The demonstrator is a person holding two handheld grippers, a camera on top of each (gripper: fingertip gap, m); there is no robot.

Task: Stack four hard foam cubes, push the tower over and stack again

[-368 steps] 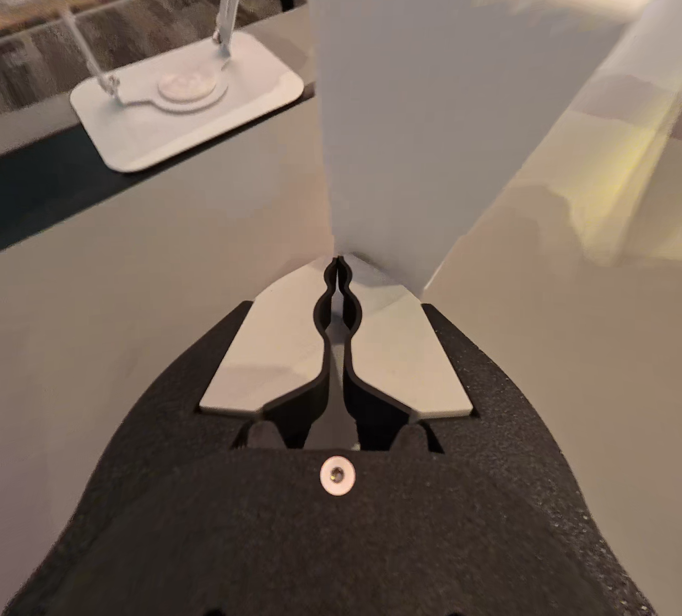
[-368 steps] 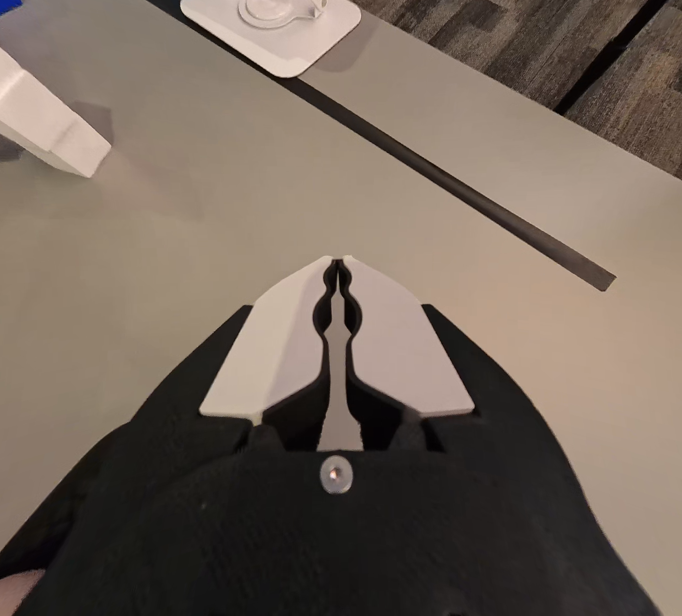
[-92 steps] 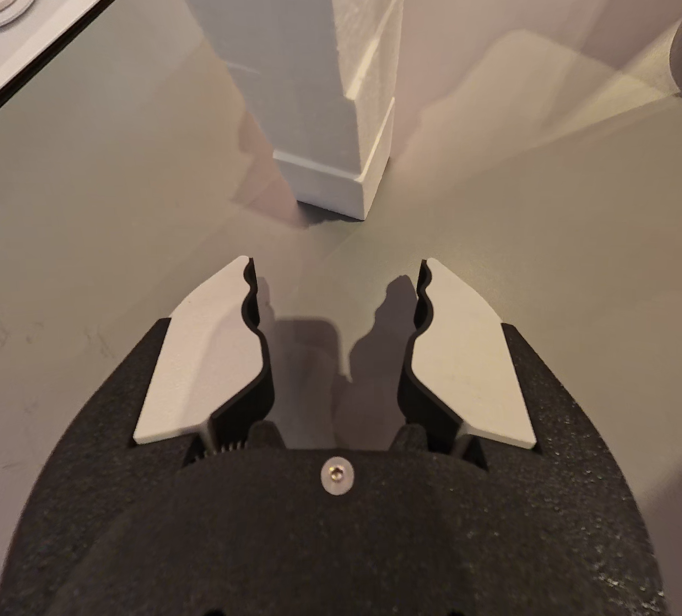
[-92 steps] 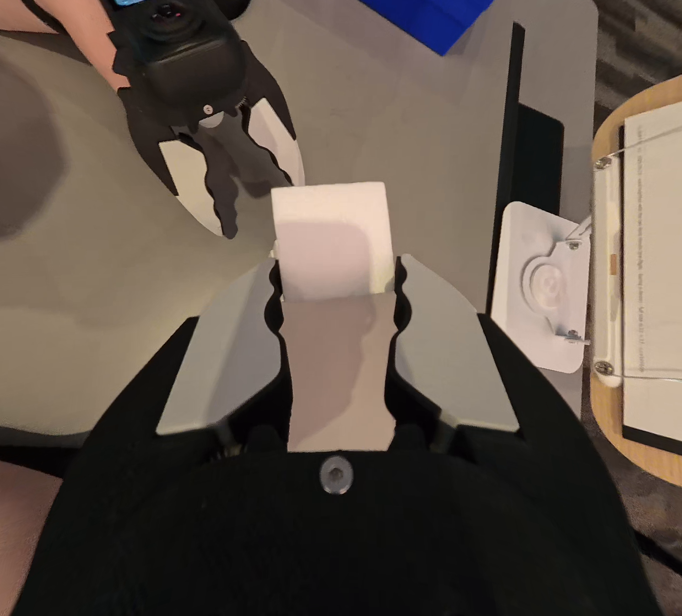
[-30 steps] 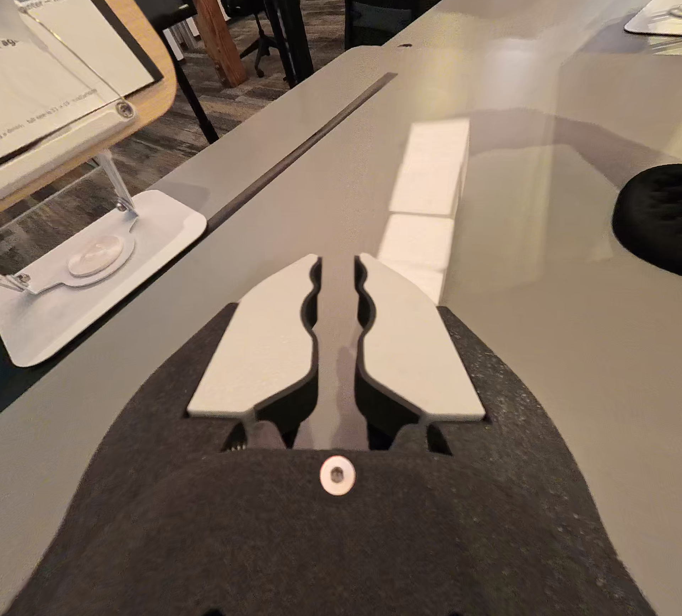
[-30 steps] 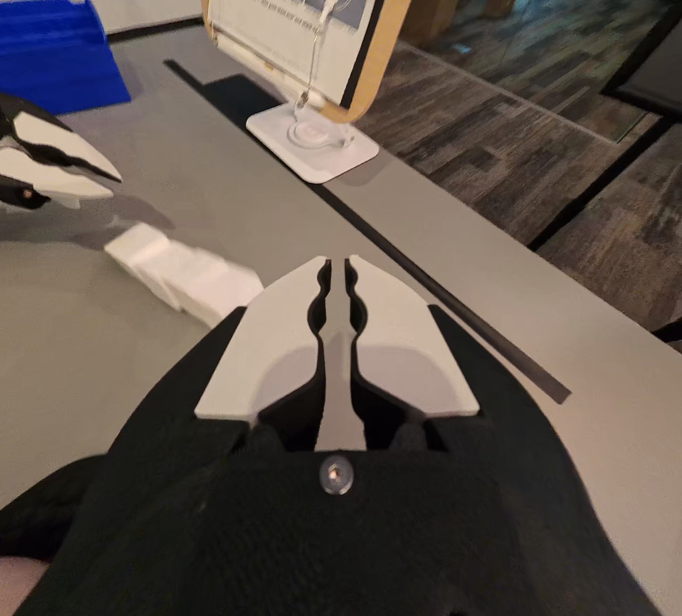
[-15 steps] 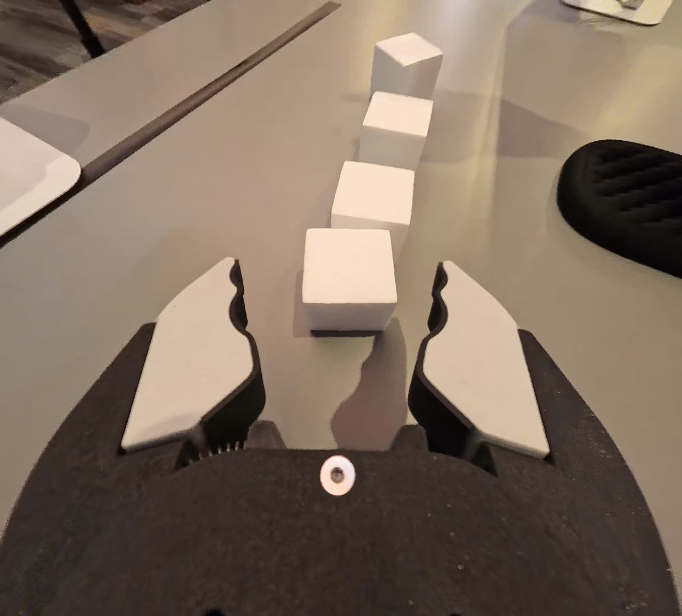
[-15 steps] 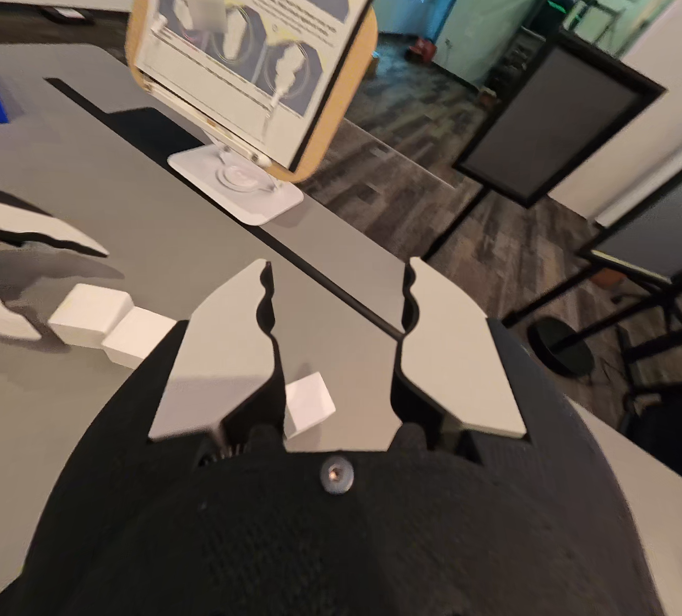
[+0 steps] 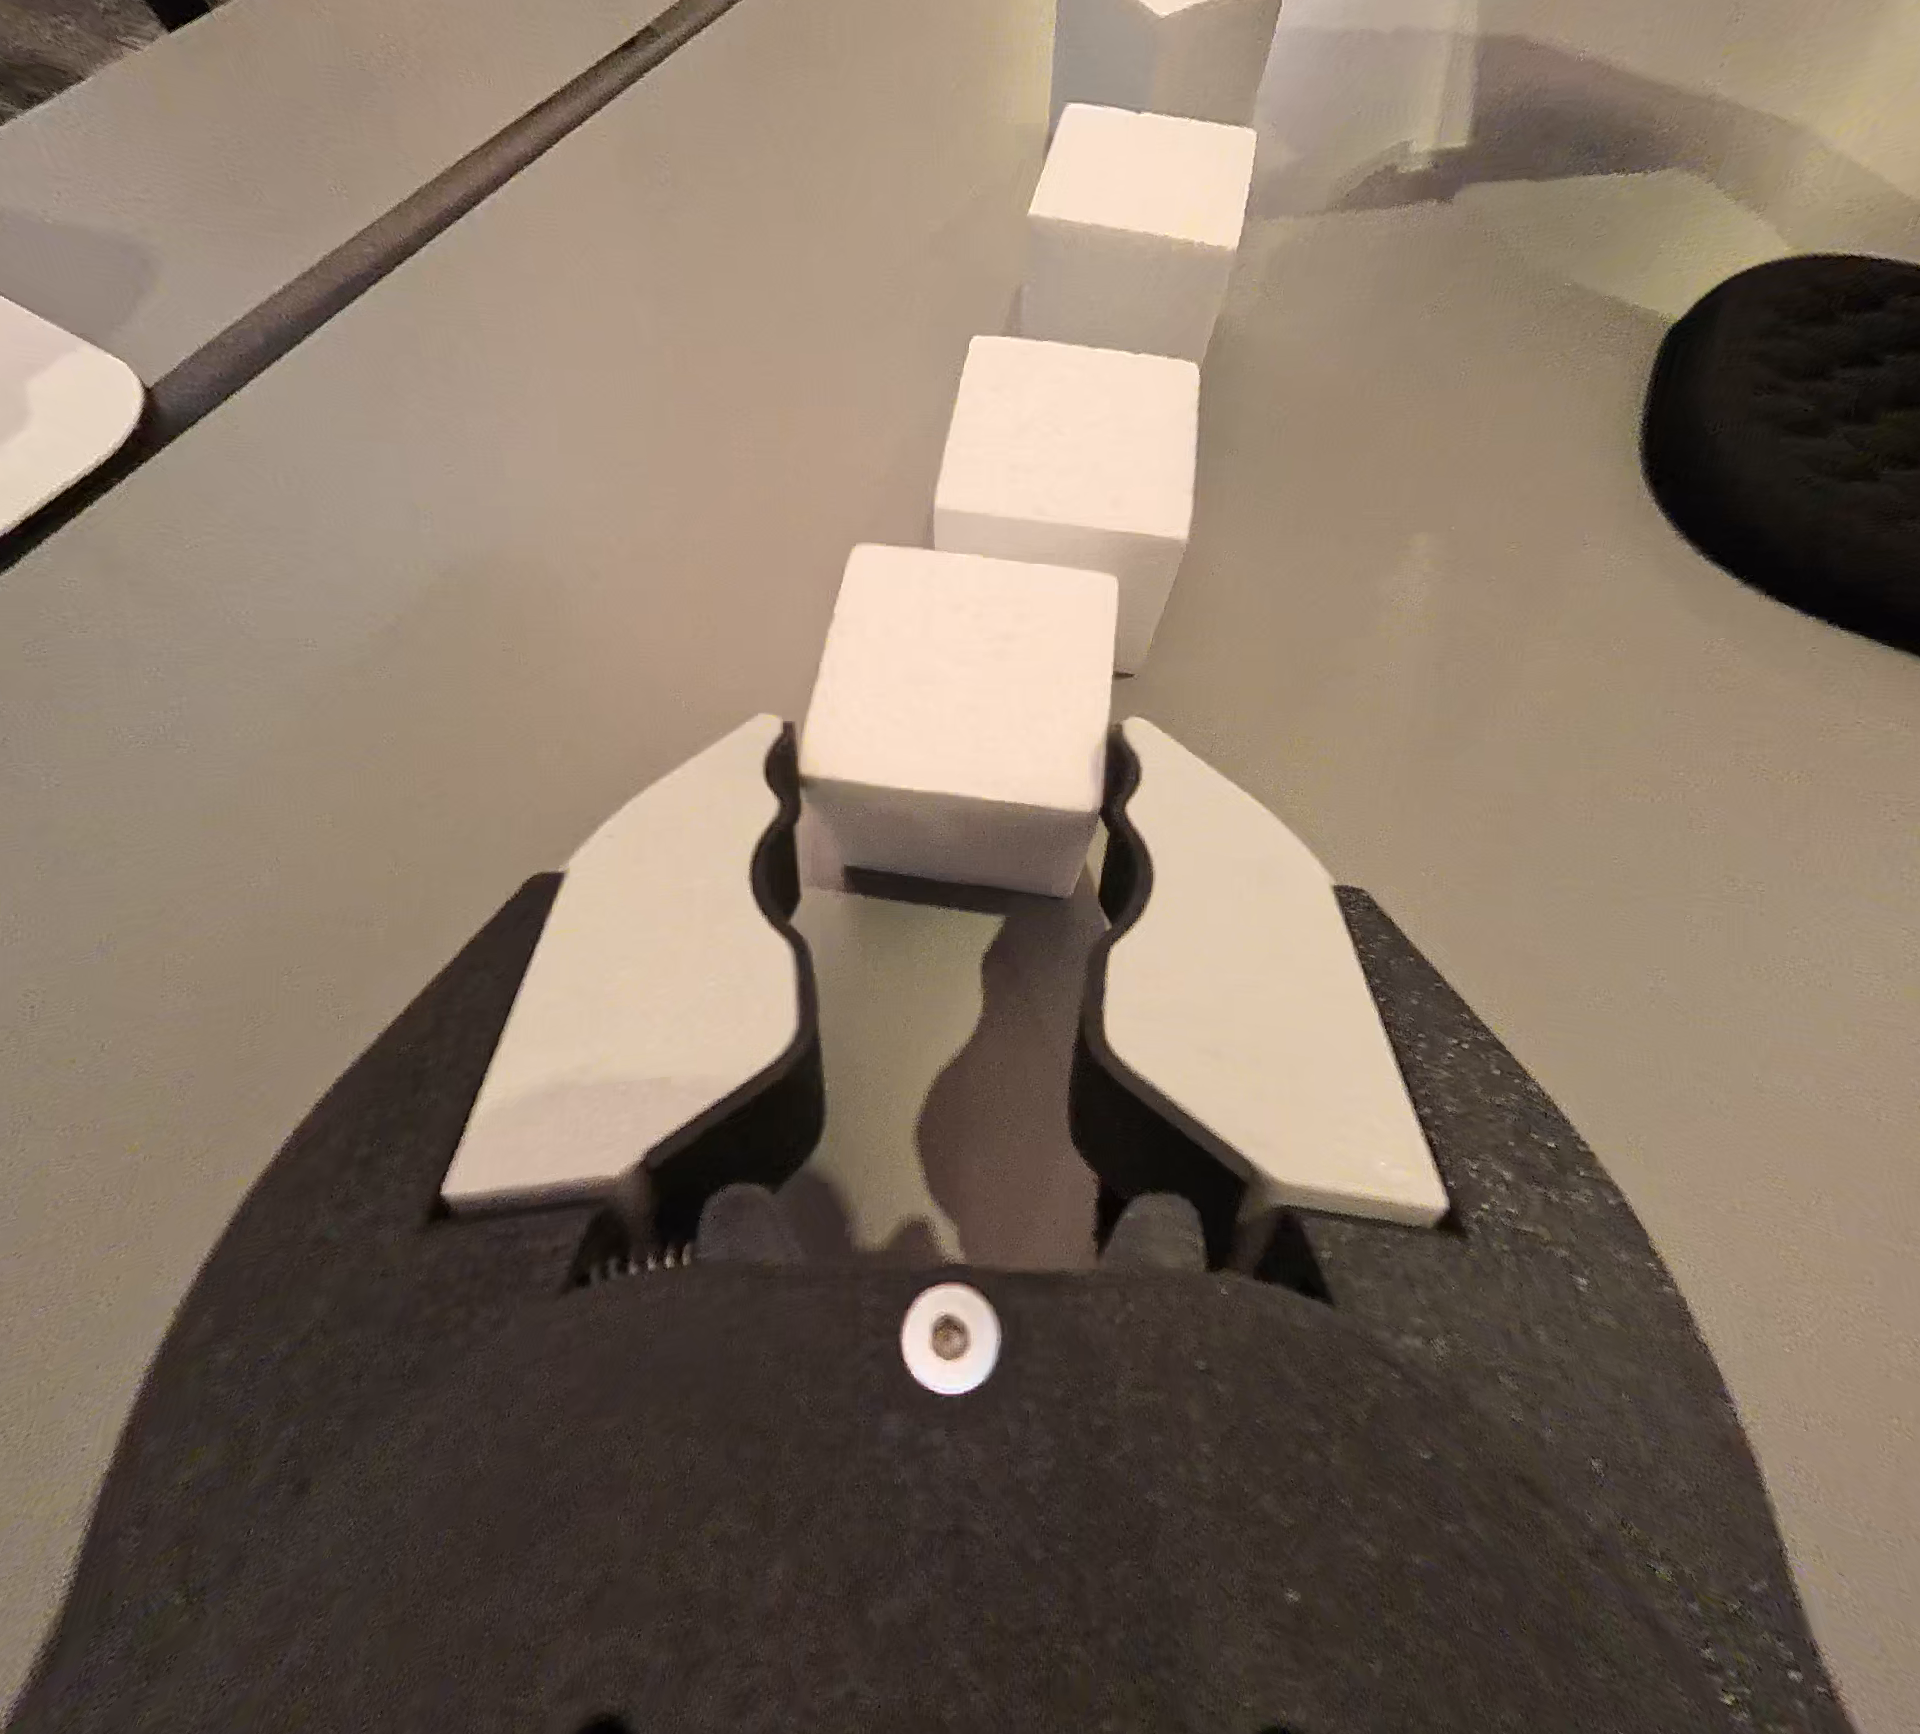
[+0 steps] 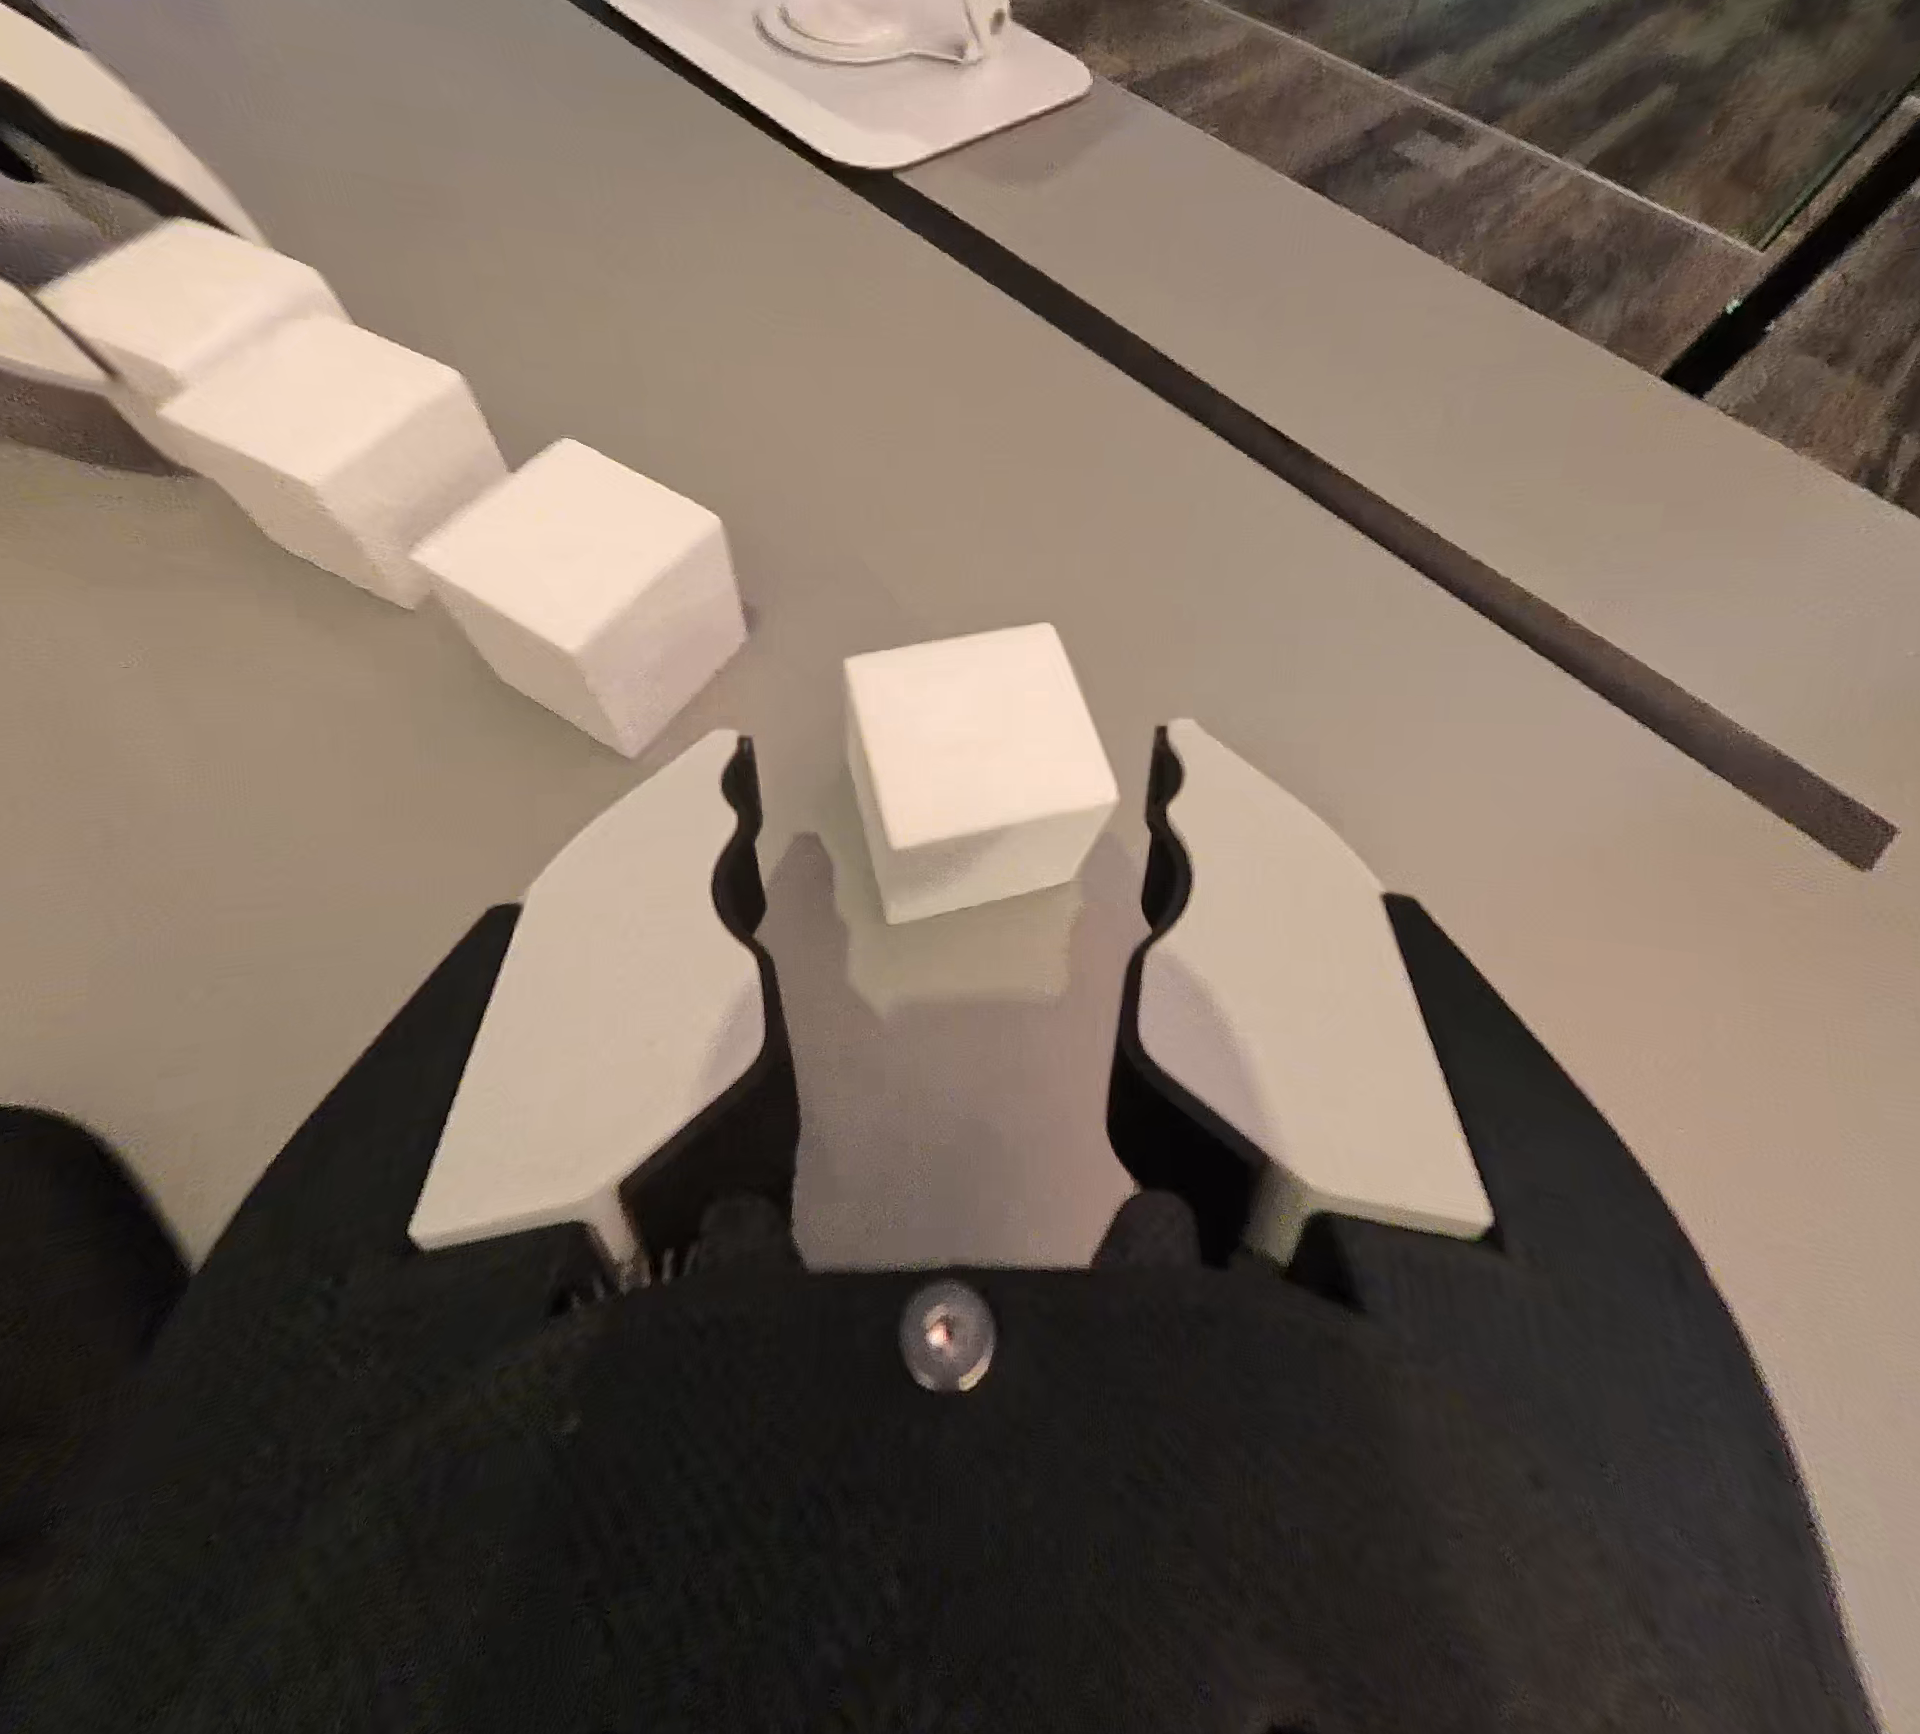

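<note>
Four white foam cubes lying in a loose row on the grey worktop (image 9: pixel 520 396), tower toppled. Left gripper (image 9: pixel 951 734) closed on the nearest cube (image 9: pixel 961 718), fingertips pressed on both its sides. Second cube (image 9: pixel 1070 448) and third cube (image 9: pixel 1138 204) just beyond, then the end cube (image 10: pixel 971 754) sitting apart, framed by the right gripper (image 10: pixel 951 744) with fingers spread wide, not touching it. White stand base (image 10: pixel 842 58) near the far edge.

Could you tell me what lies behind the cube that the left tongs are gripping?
Behind the gripped cube, three more cubes trail away along the table. The nearest one's lower near face is hidden by the gripped cube.
</note>
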